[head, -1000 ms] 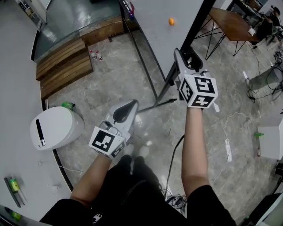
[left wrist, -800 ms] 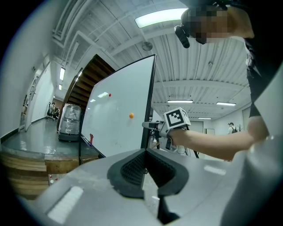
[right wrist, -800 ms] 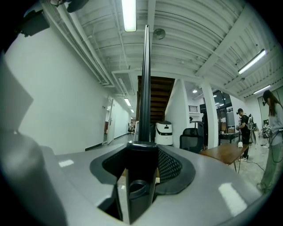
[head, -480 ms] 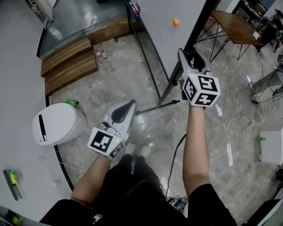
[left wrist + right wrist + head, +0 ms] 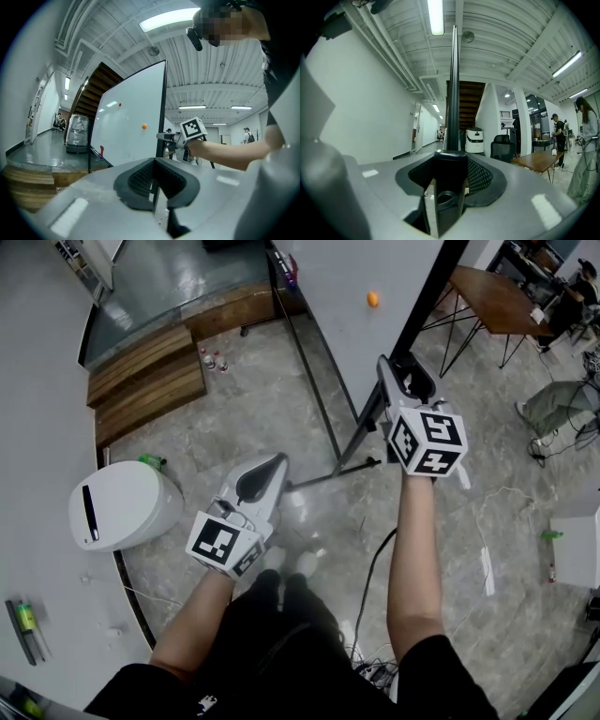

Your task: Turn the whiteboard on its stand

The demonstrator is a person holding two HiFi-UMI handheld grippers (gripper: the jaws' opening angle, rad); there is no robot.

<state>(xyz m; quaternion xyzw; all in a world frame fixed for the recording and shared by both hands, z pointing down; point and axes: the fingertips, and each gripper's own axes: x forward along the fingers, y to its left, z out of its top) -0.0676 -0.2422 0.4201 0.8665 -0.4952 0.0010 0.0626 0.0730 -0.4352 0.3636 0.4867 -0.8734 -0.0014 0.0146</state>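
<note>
The whiteboard (image 5: 375, 268) stands on a black wheeled stand (image 5: 323, 418), seen from above, with an orange magnet (image 5: 373, 299) on its face. My right gripper (image 5: 398, 367) is shut on the board's black side post (image 5: 427, 306). In the right gripper view that post (image 5: 454, 93) rises straight up from between the jaws of the right gripper (image 5: 450, 180). My left gripper (image 5: 267, 474) hangs lower, left of the stand's foot, touching nothing. In its own view the left gripper (image 5: 154, 180) looks shut and empty, facing the whiteboard (image 5: 131, 126) and the right gripper (image 5: 171, 137).
A white rounded robot unit (image 5: 122, 507) sits on the floor at left, and wooden steps (image 5: 145, 371) lie behind it. A wooden table (image 5: 492, 292) and seated people are at the far right. A black cable (image 5: 366, 587) runs by my feet. Small bottles (image 5: 206, 357) stand near the steps.
The right gripper keeps its hold on the post and has drifted slightly down and right in the head view, the board's edge with it. The left gripper has barely moved.
</note>
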